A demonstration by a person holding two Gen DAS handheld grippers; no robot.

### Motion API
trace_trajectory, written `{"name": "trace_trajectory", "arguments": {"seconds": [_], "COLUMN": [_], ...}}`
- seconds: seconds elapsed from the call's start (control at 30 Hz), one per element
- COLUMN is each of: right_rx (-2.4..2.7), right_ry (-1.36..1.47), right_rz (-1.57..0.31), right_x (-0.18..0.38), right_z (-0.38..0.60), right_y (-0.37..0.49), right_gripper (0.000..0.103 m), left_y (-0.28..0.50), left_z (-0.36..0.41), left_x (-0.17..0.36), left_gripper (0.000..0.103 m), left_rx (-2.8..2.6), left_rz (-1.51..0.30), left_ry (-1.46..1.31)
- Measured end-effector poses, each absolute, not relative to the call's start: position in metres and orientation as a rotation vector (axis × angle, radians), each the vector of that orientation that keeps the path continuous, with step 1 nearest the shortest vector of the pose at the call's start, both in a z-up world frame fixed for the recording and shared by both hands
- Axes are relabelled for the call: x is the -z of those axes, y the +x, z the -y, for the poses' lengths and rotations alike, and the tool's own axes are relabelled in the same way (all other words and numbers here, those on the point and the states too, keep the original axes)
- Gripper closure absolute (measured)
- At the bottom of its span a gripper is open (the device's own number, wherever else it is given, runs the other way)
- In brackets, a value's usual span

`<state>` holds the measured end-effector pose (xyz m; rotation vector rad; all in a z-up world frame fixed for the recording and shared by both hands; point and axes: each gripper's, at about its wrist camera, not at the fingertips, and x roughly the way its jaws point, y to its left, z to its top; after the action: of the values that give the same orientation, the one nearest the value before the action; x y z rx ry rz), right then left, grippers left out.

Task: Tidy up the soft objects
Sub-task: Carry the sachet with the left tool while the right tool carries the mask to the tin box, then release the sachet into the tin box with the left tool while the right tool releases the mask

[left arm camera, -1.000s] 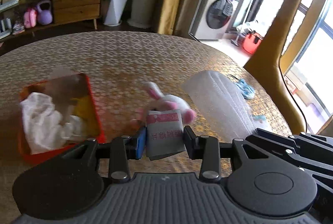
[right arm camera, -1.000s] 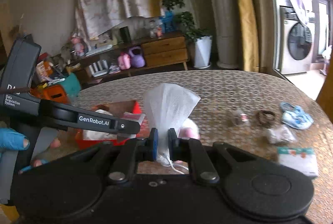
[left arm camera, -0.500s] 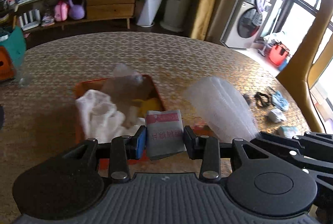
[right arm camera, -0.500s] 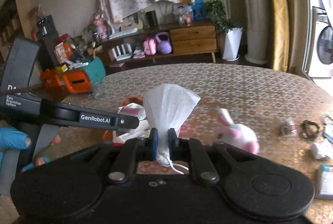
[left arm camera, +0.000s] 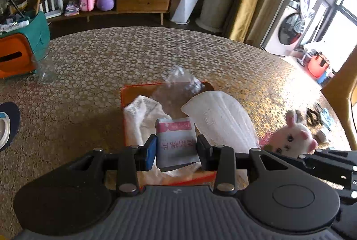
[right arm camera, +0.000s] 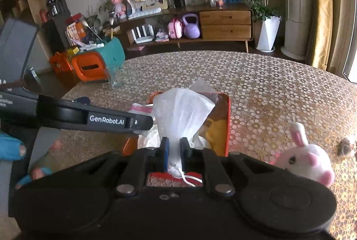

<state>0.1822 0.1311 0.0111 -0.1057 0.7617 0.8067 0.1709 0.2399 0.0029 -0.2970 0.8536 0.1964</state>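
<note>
Both grippers are poised over the orange tray (left arm camera: 125,92), each carrying something soft — a placement into the container looks to be the step in hand. The left gripper (left arm camera: 176,149) has its jaws closed partway on a small tissue packet (left arm camera: 176,139), pinched at the sides so its printed face stays up and its far end hangs free above the tray. The right gripper (right arm camera: 173,152) is clamped almost fully together on the gathered end of a white face mask (right arm camera: 181,110), whose pleated body fans upward and forward; gripping it at the bunched end, with the ear loop (right arm camera: 189,179) trailing below, keeps the floppy sheet from sagging out of control. Inside the tray lie a white cloth (left arm camera: 140,112), a crumpled clear plastic bag (left arm camera: 178,83) and something yellow (right arm camera: 215,130) — possibly another cloth, though it is half hidden. A plush rabbit (right arm camera: 305,157) sits on the patterned table (left arm camera: 111,57) just right of the tray, not yet put away, with a few smaller items beyond it too blurred to name. Releasing both pieces straight down should land them inside the rim, though the light mask may drift.
</note>
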Motion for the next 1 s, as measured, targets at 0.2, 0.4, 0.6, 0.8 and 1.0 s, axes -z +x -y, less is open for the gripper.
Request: {"name": "trace_trajectory", "arguments": {"seconds": [0.2,0.4,0.6,0.8,1.0], "right_rx": [-0.773,-0.733,-0.692,-0.711,-0.719], "right_ry": [-0.166,-0.197,-0.218,-0.240,-0.251], "right_rz": [-0.785,-0.827,-0.852,-0.868,-0.869], "right_x": [0.013,0.037,0.056,0.068,0.070], "right_z": [-0.157,-0.173,-0.182,-0.187,-0.189], "right_y": [0.196,0.214,0.232,0.236,0.235], "right_gripper": [0.093,0.093,0.093,0.093,0.091], "left_y": [0.193,0.218,0.239,0.250,0.252], "left_z": [-0.252,-0.256,-0.252,-0.252,-0.255], "left_x": [0.014,0.032,0.051,0.071,0.086], "left_gripper": [0.065,0.065,0.065,0.064,0.064], "left_rx": [-0.203,-0.215,-0.220,-0.220,-0.224], "left_rz": [-0.869,-0.891,-0.919,-0.961,-0.989], "left_ry": [-0.310,-0.304,-0.266,-0.266,-0.280]}}
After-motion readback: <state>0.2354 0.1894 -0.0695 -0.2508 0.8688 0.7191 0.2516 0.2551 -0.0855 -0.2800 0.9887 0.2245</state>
